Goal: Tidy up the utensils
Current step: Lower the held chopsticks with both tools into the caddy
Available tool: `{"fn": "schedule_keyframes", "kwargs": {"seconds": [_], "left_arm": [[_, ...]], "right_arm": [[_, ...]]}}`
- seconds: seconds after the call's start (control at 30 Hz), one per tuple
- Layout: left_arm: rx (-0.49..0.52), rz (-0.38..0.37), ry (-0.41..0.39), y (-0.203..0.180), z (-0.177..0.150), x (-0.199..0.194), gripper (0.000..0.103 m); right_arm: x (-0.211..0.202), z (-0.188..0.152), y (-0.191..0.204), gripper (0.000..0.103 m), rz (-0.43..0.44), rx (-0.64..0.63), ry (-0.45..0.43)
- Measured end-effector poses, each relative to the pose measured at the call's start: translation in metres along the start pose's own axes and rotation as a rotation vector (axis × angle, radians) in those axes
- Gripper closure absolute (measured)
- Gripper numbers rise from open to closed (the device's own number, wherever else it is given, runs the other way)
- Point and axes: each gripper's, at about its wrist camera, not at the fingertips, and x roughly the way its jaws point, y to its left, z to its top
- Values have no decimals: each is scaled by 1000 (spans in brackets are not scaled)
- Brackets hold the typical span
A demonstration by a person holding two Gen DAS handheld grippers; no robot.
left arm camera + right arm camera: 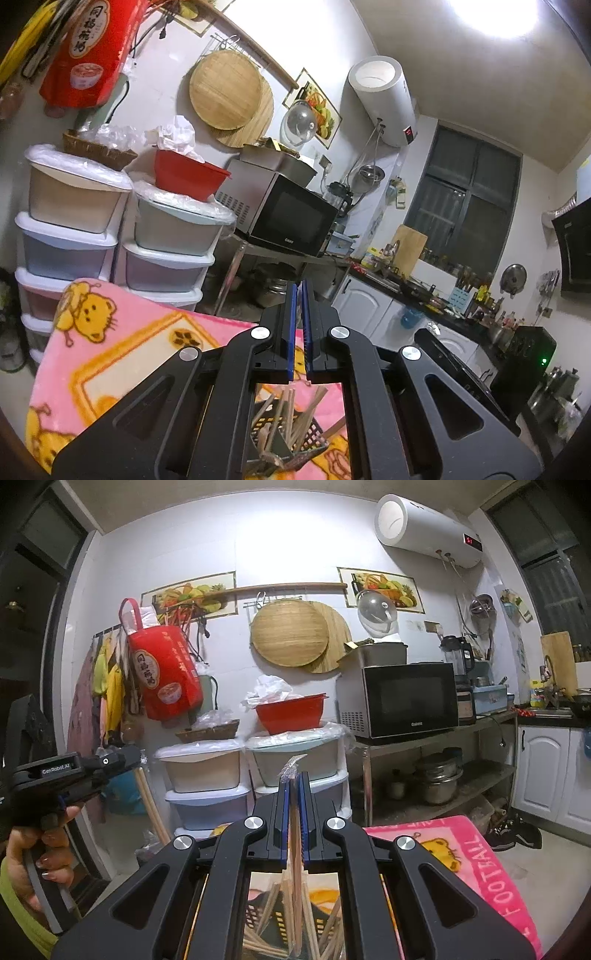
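Above a pink cartoon blanket (122,332), before stacked storage bins (207,771) and a microwave (406,701): black basket (295,435) of loose chopsticks (291,410) below; left gripper (299,295) pressed together, empty; right gripper (294,786) pinching plastic-wrapped chopsticks (294,834), upright

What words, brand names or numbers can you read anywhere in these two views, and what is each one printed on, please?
"FOOTBALL": pink blanket border.
"GenRobot.AI": left claw body, right wrist view.
"Galanz", small and only roughly legible: microwave door.
Red digits: water heater display, too blurred to read.
Chinese characters: red bag, too blurred here to transcribe.
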Motion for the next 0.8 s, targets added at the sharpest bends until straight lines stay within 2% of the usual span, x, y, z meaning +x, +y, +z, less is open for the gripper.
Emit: {"fn": "schedule_keyframes", "kwargs": {"seconds": [0.57, 0.8], "left_arm": [[-41, -32, 109, 11, -48, 40, 102], [-40, -21, 169, 16, -74, 51, 101]], "right_arm": [[39, -47, -6, 98, -57, -26, 57], [47, -63, -12, 98, -74, -4, 91]]}}
